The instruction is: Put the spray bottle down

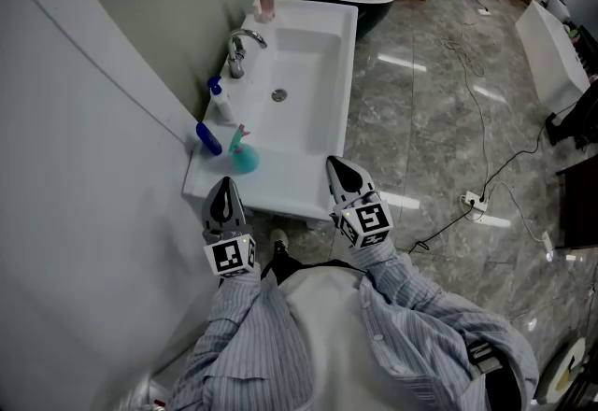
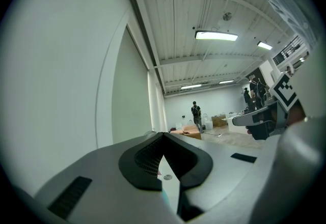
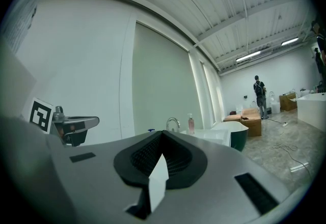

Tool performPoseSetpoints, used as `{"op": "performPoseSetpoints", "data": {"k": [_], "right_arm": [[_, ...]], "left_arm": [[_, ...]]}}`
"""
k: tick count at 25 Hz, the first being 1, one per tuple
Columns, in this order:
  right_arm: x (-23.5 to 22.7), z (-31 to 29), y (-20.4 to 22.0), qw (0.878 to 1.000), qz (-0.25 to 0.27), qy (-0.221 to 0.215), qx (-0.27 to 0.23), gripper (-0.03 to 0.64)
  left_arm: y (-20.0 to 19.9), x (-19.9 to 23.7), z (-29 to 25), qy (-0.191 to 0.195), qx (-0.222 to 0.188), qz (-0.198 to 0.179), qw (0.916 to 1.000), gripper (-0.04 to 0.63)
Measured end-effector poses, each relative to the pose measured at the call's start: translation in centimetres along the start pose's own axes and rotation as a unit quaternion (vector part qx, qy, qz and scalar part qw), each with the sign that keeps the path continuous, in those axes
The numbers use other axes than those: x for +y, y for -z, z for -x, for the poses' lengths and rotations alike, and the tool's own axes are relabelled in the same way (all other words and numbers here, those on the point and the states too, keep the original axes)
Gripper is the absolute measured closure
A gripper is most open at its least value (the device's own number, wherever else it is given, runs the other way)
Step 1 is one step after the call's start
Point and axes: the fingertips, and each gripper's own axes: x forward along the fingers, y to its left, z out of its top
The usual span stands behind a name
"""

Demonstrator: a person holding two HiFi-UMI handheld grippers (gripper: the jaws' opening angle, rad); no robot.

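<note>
Head view: spray bottle (image 1: 243, 154) stands on the sink (image 1: 285, 180); my left gripper (image 1: 224, 194) and right gripper (image 1: 341, 172) are clenched, empty; I think only drawing back remains.

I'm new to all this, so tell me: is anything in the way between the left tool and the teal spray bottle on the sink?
Nothing visible does. The spray bottle stands on the near left corner of the sink. The left tool, shut and empty, is just short of it, with only bare white rim between.
</note>
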Motion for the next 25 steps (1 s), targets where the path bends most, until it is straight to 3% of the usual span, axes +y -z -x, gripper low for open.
{"op": "performPoseSetpoints", "data": {"k": [25], "right_arm": [[-0.03,-0.38,0.03,1.0,-0.004,-0.004,-0.001,0.601]], "left_arm": [[0.25,0.17,-0.46,0.002,0.002,0.004,1.0,0.594]]}}
